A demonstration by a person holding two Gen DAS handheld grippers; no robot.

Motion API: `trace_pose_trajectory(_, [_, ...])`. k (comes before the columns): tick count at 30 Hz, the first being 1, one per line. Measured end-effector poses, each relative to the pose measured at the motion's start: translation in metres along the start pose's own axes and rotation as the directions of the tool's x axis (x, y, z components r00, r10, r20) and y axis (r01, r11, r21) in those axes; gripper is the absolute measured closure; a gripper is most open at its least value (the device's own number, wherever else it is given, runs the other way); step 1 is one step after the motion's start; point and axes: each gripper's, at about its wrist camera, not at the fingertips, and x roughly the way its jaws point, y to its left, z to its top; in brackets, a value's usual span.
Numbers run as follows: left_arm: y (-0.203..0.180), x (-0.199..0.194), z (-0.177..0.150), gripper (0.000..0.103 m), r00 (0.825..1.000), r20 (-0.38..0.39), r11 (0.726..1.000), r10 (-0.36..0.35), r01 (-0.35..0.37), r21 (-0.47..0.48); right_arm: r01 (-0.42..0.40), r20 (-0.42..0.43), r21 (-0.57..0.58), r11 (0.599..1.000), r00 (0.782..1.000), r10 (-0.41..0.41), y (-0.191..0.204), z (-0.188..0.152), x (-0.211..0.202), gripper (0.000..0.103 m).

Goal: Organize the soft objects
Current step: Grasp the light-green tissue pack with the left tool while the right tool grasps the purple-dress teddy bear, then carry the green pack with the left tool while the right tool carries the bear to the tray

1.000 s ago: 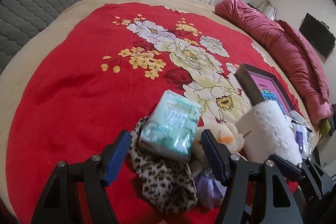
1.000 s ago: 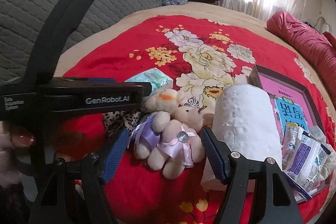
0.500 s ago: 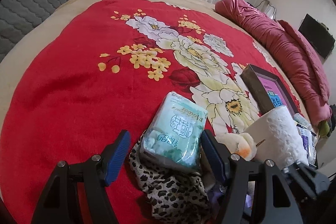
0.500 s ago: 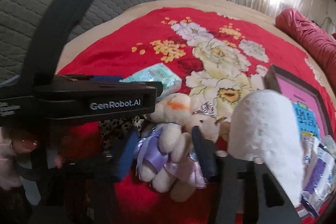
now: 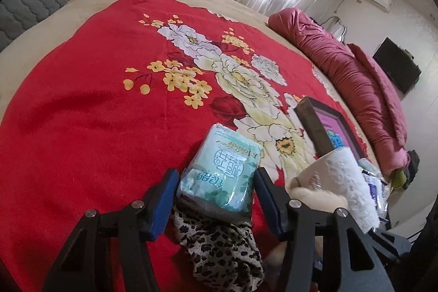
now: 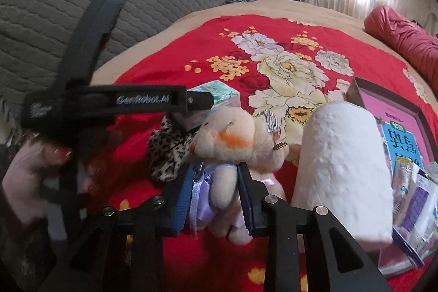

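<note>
Tongs both closing. Our right gripper [image 6: 214, 199] pinches the plush bear [image 6: 232, 147] by its lavender-dressed body (softest hold). Our left gripper [image 5: 216, 199] brackets the tissue pack [image 5: 223, 171] atop the leopard cloth [image 5: 219, 245]; pads appear to be just touching, so we cannot call it clamped.

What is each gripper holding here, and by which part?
The right gripper, jaws just closing, pinches the plush bear by its lilac-dressed body. The left gripper has closed around the tissue pack at its near end; contact is unclear.
</note>
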Motion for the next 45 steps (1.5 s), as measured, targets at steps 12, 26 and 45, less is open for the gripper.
trace_pose_trajectory(12, [-0.008,0.005,-0.003,0.049,0.999,0.003,0.998,0.047,-0.047,0.052,0.043,0.001,-0.089,0.995,0.999,-0.043,0.018,-0.001,0.006,0.068])
trace_pose_trajectory(26, [-0.006,0.023,-0.003,0.047,0.997,-0.031,0.995,0.072,-0.069,0.076,0.003,-0.028,-0.075,0.997,1.000,-0.006,0.014,0.008,0.030,0.069])
trace_pose_trajectory(45, [0.009,-0.011,0.005,0.060,0.995,0.082,0.997,-0.063,0.066,-0.037,-0.007,0.086,0.031,1.000,0.996,0.004,-0.009,0.008,-0.029,0.070])
